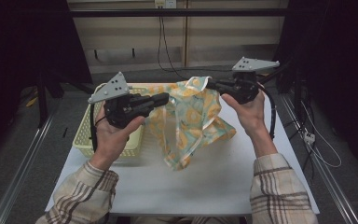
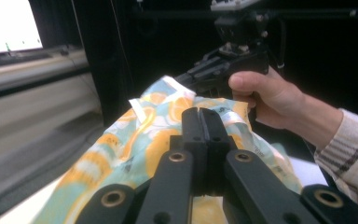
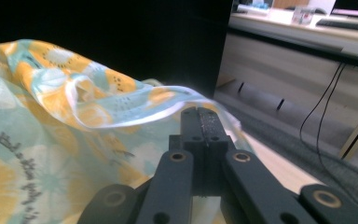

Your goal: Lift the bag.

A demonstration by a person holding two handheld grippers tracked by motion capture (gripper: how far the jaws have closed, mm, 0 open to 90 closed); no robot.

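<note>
Patterned cloth (image 1: 193,119) hangs between both clamped hand-held grippers.

Dark cursive lettering is printed on the orange-and-teal patterned cloth (image 3: 51,154), seen at the lower left of the right gripper view, but it is too blurred to be read. No other text, label or number can be made out.

Cloth (image 1: 191,121) hangs over the table (image 1: 223,182) — basket (image 1: 86,135) to its left.
</note>
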